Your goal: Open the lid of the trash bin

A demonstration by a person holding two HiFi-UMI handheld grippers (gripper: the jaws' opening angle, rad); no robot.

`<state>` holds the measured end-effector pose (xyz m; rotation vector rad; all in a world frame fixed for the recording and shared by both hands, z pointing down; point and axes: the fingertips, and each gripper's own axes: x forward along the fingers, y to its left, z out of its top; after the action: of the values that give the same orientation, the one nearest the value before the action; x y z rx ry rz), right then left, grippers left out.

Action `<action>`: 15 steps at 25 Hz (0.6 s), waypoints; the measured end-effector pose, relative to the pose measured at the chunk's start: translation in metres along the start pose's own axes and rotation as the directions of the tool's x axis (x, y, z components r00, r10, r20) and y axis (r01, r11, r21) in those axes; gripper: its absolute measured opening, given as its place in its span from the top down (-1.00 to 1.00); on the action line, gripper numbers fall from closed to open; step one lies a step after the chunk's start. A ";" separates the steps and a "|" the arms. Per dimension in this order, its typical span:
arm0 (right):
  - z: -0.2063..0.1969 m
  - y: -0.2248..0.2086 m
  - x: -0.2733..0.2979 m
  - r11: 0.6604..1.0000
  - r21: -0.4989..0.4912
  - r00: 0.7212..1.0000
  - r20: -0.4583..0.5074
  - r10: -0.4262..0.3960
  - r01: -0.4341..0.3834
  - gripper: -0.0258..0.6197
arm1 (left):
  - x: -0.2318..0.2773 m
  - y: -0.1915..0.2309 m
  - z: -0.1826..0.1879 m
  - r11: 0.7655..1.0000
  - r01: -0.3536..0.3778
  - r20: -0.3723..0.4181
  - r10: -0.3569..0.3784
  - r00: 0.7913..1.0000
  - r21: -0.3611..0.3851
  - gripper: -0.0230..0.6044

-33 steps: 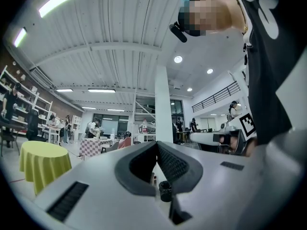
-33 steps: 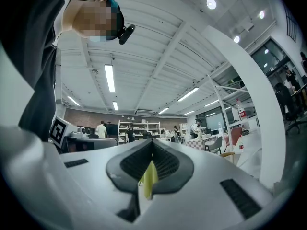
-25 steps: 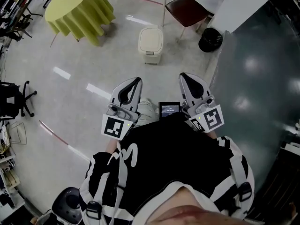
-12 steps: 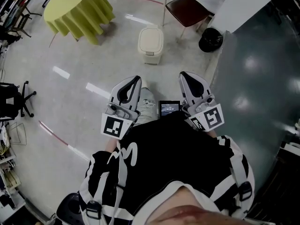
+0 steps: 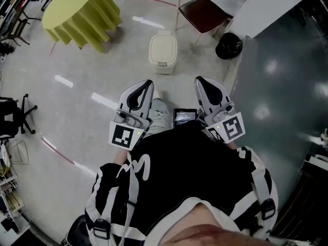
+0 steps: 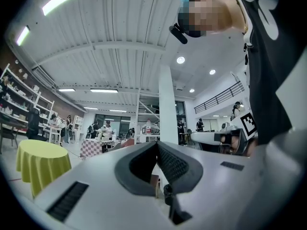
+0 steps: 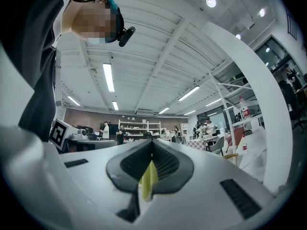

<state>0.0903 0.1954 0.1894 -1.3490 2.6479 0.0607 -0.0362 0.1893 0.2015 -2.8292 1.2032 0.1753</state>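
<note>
A grey floor (image 5: 61,111) is seen from above; a round surface (image 5: 77,12) draped in yellow stands far left, a dark red chair (image 5: 205,9) at the top; the cream trash bin (image 5: 163,53) stands ahead on the floor, lid down, well apart from both tongs; the left tongs (image 5: 147,84) and right tongs (image 5: 201,81) are held at the waist, each closed tip to tip on nothing; the bin should be approached first, then one pair parted and slid under the lid's front edge, lifted gently so the bin is not tipped.
</note>
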 end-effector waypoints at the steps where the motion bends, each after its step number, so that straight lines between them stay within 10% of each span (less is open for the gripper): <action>1: -0.001 -0.003 0.004 1.000 -0.001 1.000 -0.002 -0.002 0.002 0.90 | 0.005 0.003 0.001 1.000 0.004 0.004 -0.004 1.000 0.001 0.90; 15: -0.013 -0.053 0.048 0.999 -0.007 0.999 -0.006 -0.035 0.035 0.90 | 0.063 0.043 -0.015 0.999 0.043 -0.009 -0.043 0.999 -0.006 0.90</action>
<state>0.1039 0.1237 0.1962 -1.3998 2.6306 0.0614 -0.0222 0.1133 0.2074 -2.8613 1.1437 0.1645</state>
